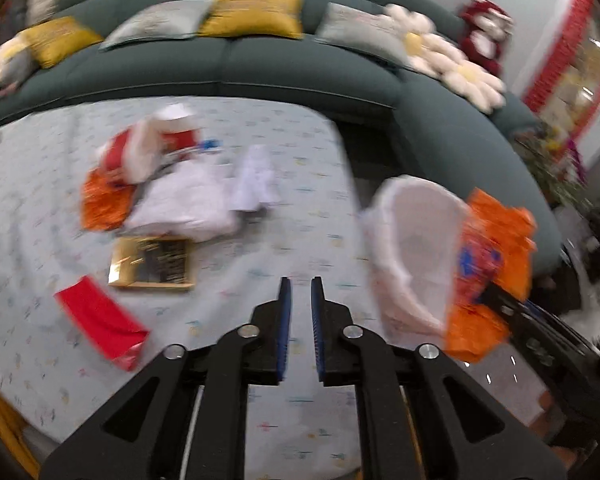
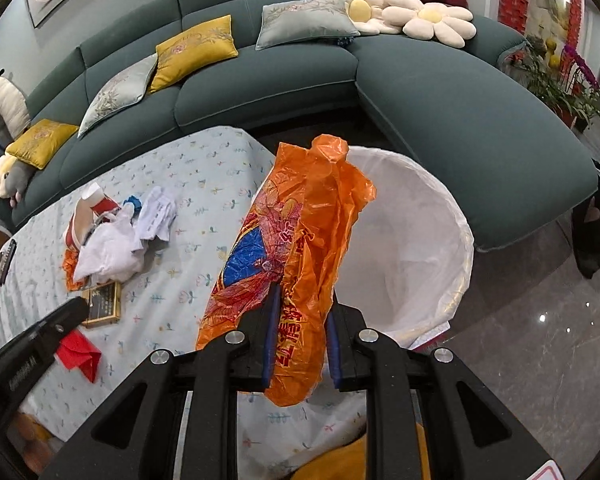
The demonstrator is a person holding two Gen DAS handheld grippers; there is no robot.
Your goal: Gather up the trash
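Right wrist | right gripper (image 2: 300, 336) jaws clamp orange bag (image 2: 300, 240), red Chinese print | left gripper (image 1: 300, 320) jaws apart, empty

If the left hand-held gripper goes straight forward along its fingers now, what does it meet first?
Probably the crumpled white paper lying on the light patterned tablecloth; the left hand-held gripper points about there, fingers slightly apart and empty. The picture is blurred, so depth is unsure.

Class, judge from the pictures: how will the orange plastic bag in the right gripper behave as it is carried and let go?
The orange plastic bag is probably floppy: it crumples and droops around the right gripper. It looks thin and light, so it may drift or cling rather than drop cleanly into the white-lined bin.
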